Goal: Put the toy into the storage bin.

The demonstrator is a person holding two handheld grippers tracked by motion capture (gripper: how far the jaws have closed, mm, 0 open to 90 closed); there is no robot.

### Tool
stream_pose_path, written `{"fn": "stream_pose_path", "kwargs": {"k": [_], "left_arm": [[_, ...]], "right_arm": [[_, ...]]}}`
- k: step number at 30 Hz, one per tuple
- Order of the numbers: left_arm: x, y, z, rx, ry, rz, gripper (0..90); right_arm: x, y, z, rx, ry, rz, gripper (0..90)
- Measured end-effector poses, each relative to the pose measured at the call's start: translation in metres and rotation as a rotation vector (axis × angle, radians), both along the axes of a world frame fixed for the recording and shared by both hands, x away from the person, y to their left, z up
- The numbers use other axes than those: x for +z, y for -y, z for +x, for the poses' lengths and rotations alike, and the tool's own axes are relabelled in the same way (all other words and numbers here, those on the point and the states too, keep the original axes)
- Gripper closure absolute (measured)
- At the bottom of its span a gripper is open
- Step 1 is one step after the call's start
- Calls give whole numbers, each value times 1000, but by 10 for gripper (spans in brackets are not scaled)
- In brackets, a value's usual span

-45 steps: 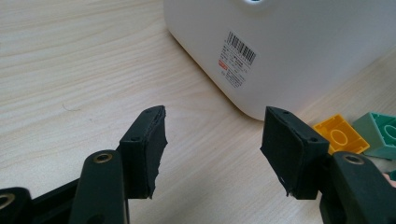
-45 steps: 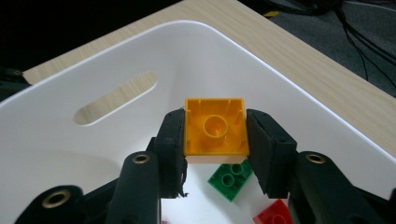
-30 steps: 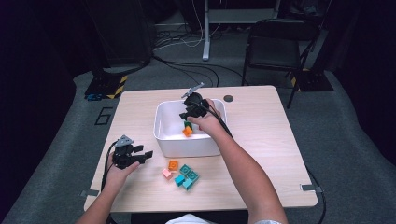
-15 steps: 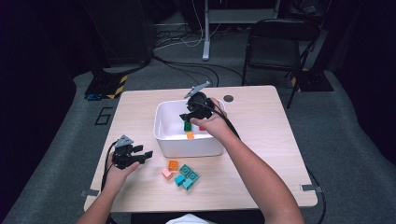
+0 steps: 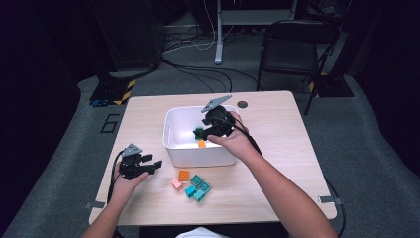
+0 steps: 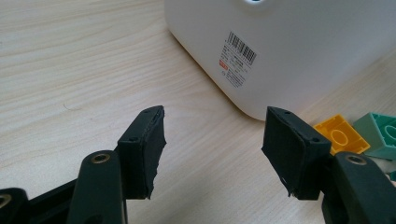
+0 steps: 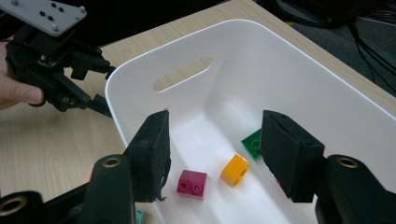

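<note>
A white bin (image 5: 171, 135) stands mid-table. My right gripper (image 5: 200, 132) hovers over it, open; its jaws have just been opening and nothing is between them. In the right gripper view (image 7: 212, 156), an orange brick (image 7: 235, 169), a magenta brick (image 7: 192, 183) and a green brick (image 7: 252, 142) lie on the bin floor (image 7: 219, 119) below the jaws. The orange brick (image 5: 201, 144) also shows from above. My left gripper (image 5: 153, 166) rests low on the table left of the bin, open and empty (image 6: 215, 140), facing the bin wall (image 6: 280, 56).
Loose bricks lie in front of the bin: orange (image 5: 183, 175), pink (image 5: 177, 184) and teal ones (image 5: 200, 183). A yellow brick (image 6: 337, 133) and a teal brick (image 6: 380, 133) sit just right of the left jaws. A black chair (image 5: 292, 44) stands beyond the table.
My right gripper has lifted up and back out of the bin and its jaws have spread; the orange brick it carried now lies on the bin floor. The left gripper has stayed put.
</note>
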State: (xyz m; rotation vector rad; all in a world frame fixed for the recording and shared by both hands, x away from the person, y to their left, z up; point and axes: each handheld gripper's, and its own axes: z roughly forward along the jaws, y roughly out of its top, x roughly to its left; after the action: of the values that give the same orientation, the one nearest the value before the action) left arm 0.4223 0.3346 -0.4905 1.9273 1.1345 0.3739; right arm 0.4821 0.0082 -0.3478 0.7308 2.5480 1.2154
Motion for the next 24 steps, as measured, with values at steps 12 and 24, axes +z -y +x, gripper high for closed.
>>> {"fn": "stream_pose_path", "kwargs": {"k": [12,24], "left_arm": [[0,0,0,3,-2,-1,376],[-1,0,0,11,-1,-2,376]], "right_arm": [[0,16,-31,21,21,15,374],[-10,27,-63,52,29,57,378]]}}
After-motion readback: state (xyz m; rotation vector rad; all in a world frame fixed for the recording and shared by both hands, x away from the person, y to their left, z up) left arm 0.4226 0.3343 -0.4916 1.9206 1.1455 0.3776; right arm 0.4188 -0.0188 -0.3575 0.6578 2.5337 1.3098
